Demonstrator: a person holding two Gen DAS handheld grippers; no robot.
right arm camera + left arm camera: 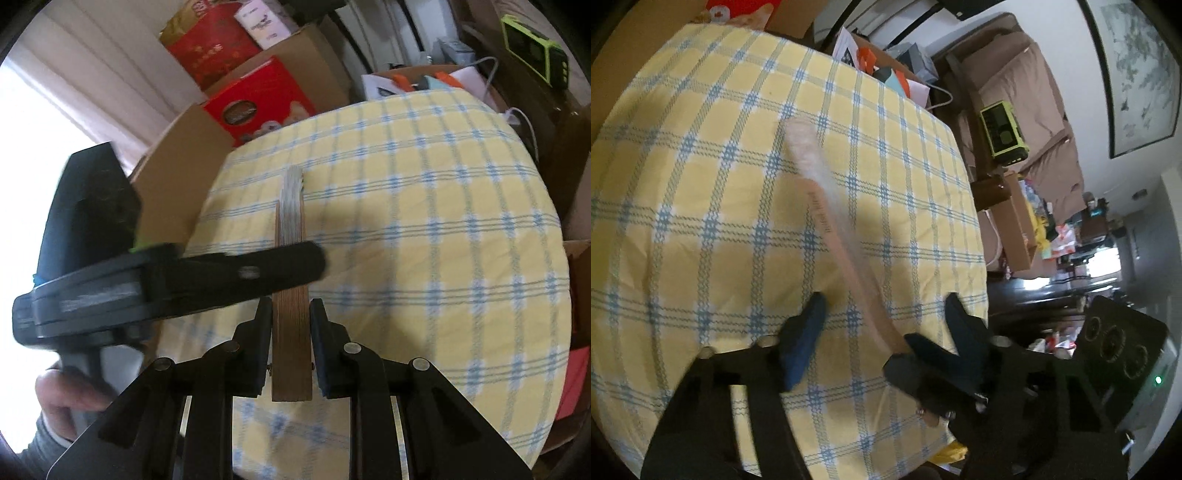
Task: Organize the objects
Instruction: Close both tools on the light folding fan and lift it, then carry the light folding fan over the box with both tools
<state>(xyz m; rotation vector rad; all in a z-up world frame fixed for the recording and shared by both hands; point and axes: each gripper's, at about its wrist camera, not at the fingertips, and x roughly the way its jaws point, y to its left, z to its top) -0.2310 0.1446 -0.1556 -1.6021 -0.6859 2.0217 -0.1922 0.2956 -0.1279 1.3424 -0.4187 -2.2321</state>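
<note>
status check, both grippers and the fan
Right gripper shut on folded fan. Left gripper straddles fan, contact unclear. Fan above checked tablecloth, nothing obstructing.

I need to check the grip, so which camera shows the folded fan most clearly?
The right wrist view. There the folded fan stands sharp, with its wooden ribs visible, clamped between the right gripper pads. The left wrist view shows its full length over the checked tablecloth, but motion-blurred, lying between the left gripper fingers.
</note>
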